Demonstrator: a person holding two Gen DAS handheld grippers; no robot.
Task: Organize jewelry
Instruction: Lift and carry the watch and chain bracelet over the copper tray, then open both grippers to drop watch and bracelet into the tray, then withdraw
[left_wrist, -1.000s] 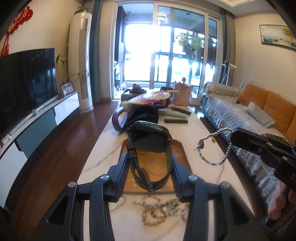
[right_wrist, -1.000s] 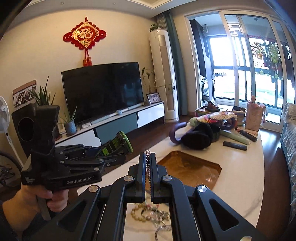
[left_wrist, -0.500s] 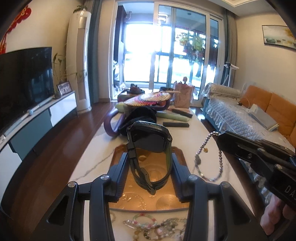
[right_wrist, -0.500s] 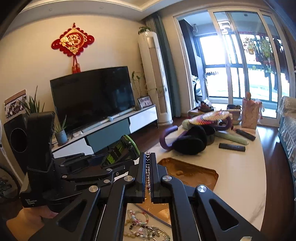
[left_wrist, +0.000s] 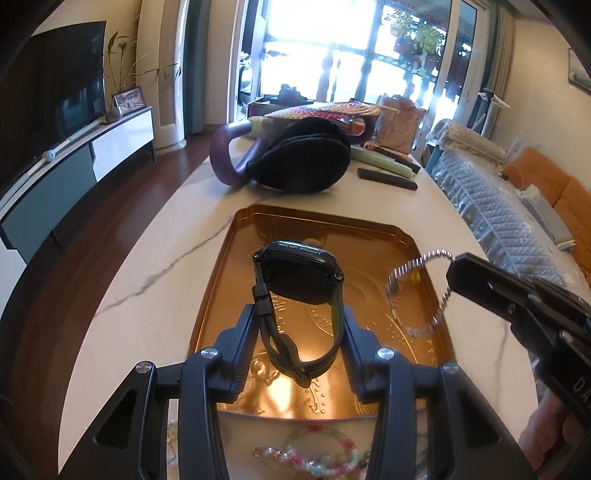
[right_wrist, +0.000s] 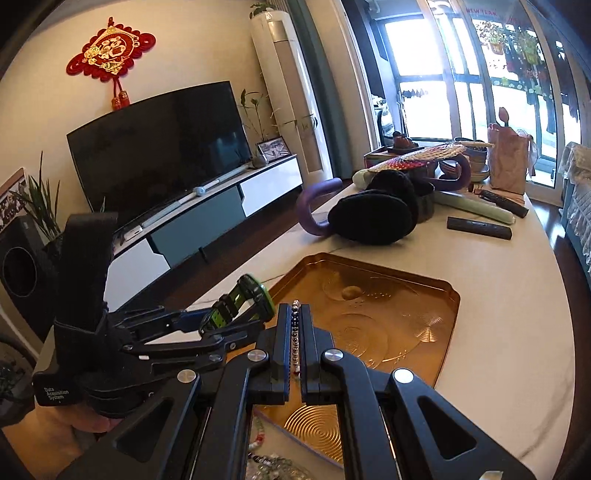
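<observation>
My left gripper (left_wrist: 299, 314) is shut on a black smartwatch (left_wrist: 301, 277) with a green-lined strap and holds it above the gold tray (left_wrist: 236, 236). It also shows in the right wrist view (right_wrist: 240, 314). My right gripper (right_wrist: 294, 314) is shut on a silver beaded bracelet (right_wrist: 294, 332), which hangs over the tray's right side in the left wrist view (left_wrist: 413, 295). The tray (right_wrist: 443, 332) holds nothing that I can see. Loose bead bracelets (left_wrist: 321, 454) lie on the white marble table in front of the tray.
Behind the tray lie black earmuffs (left_wrist: 299, 162), a purple curved handle (left_wrist: 225, 155), a woven fan (left_wrist: 325, 110), a black remote (left_wrist: 388, 177) and a pink bag (left_wrist: 399, 122). A TV cabinet stands left, a sofa right (left_wrist: 517, 206).
Both grippers have moved forward and down over the gold tray, each with its item. The bracelet pile has slid toward the bottom edge of the views.
</observation>
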